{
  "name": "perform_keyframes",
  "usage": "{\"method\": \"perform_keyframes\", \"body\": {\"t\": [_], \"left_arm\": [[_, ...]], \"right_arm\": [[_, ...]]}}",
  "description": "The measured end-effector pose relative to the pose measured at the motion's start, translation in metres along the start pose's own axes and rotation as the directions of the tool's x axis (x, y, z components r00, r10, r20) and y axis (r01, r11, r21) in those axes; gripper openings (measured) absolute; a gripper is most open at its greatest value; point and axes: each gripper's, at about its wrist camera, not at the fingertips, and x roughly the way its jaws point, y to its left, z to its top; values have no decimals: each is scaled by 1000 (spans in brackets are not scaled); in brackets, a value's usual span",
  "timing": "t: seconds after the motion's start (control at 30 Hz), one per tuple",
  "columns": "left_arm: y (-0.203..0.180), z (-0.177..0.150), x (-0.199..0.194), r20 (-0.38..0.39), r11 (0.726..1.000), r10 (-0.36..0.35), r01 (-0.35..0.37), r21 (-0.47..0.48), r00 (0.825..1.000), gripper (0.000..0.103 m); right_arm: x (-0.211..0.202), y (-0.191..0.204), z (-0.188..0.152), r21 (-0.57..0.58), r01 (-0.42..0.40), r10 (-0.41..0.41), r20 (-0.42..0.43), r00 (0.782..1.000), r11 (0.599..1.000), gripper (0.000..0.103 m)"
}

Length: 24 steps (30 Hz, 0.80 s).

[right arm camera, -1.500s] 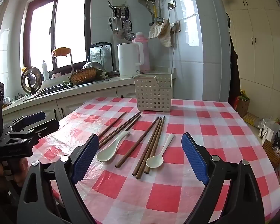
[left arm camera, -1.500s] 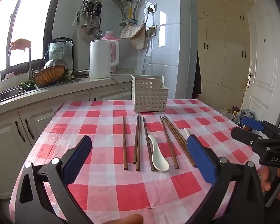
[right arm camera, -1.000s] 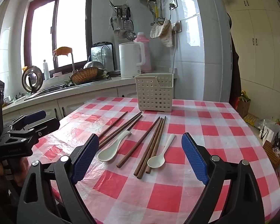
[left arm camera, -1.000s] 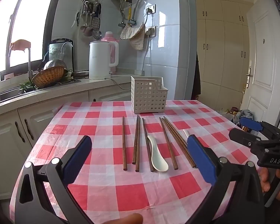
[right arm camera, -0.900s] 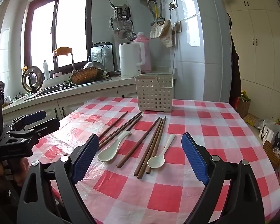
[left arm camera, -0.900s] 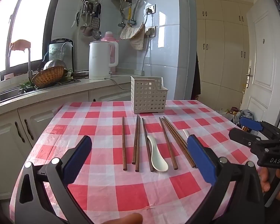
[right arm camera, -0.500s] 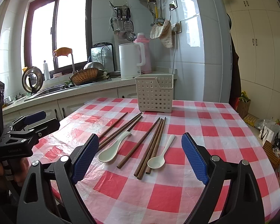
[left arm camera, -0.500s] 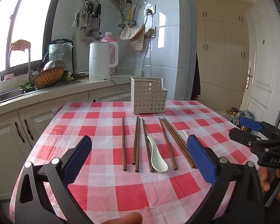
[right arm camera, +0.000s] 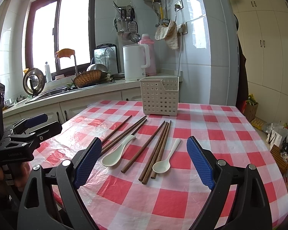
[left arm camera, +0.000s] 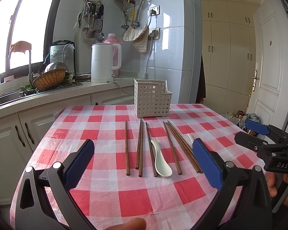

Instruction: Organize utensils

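Several brown wooden chopsticks (left arm camera: pixel 140 147) lie side by side on the red-and-white checked tablecloth (left arm camera: pixel 113 187), with a white ceramic spoon (left arm camera: pixel 161 163) among them and a second white spoon (right arm camera: pixel 164 162) to the right. They also show in the right wrist view (right arm camera: pixel 155 149). A white perforated plastic basket (left arm camera: pixel 152 101) stands upright behind them, also in the right wrist view (right arm camera: pixel 159 97). My left gripper (left arm camera: pixel 143 160) is open and empty, hovering before the utensils. My right gripper (right arm camera: pixel 144 160) is open and empty, hovering at the near right; it shows in the left wrist view (left arm camera: pixel 253 134).
A kitchen counter (left arm camera: pixel 48 97) with a sink, a wicker basket (left arm camera: pixel 50 78) and a white kettle (left arm camera: pixel 102 65) runs along the left behind the table. A tiled wall stands behind the plastic basket. A white door (left arm camera: pixel 270 76) and bags on the floor are at the right.
Both views have shifted only slightly; the utensils and basket have not moved. Both grippers stay open and empty.
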Motion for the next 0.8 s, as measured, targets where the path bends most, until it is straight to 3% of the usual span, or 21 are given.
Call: {"method": "perform_keyframes", "body": {"t": [0.8], "left_arm": [[-1,0,-1,3,1000,-1,1,-2,1000,99]], "right_arm": [[-1,0,0,-1,0,0,1,1000,1000,84]]}}
